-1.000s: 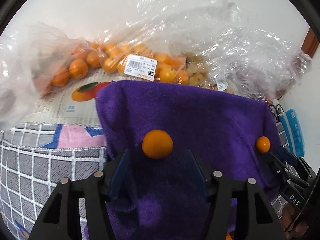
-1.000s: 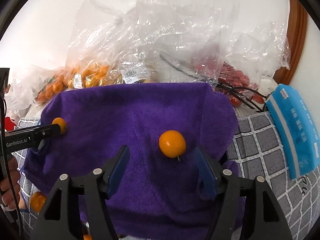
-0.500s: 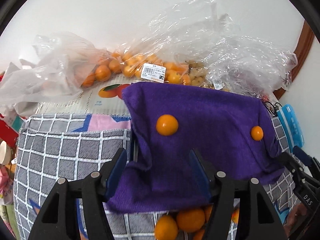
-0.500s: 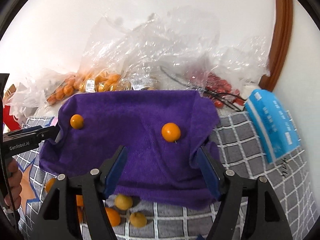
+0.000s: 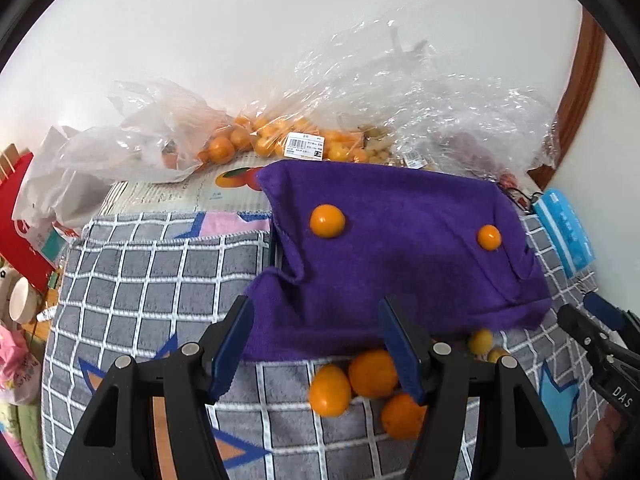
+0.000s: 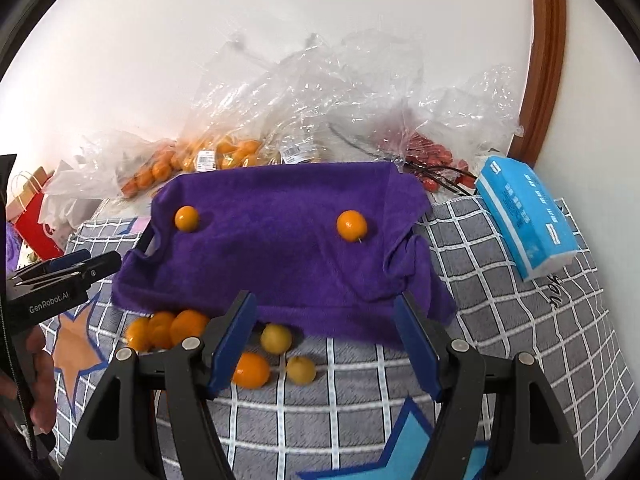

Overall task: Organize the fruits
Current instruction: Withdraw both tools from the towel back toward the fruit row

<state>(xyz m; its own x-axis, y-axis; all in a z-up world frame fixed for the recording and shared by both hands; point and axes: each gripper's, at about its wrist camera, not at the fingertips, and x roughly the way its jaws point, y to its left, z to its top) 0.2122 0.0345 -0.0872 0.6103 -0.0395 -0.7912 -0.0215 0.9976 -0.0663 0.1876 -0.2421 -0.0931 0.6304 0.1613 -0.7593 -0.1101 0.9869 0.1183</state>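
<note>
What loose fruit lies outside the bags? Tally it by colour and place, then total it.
On the towel, orange fruit: 2
On the blanket, orange fruit: 4
On the blanket, yellow fruit: 2
Total: 8

I see a towel [image 6: 280, 256] spread on a checked blanket [image 6: 500, 300], two oranges [image 6: 351, 225] on it. Loose fruit [image 6: 276, 338] lies at its six o'clock edge, bagged fruit [image 6: 224, 152] at twelve, a tissue pack [image 6: 524, 216] at three.
</note>
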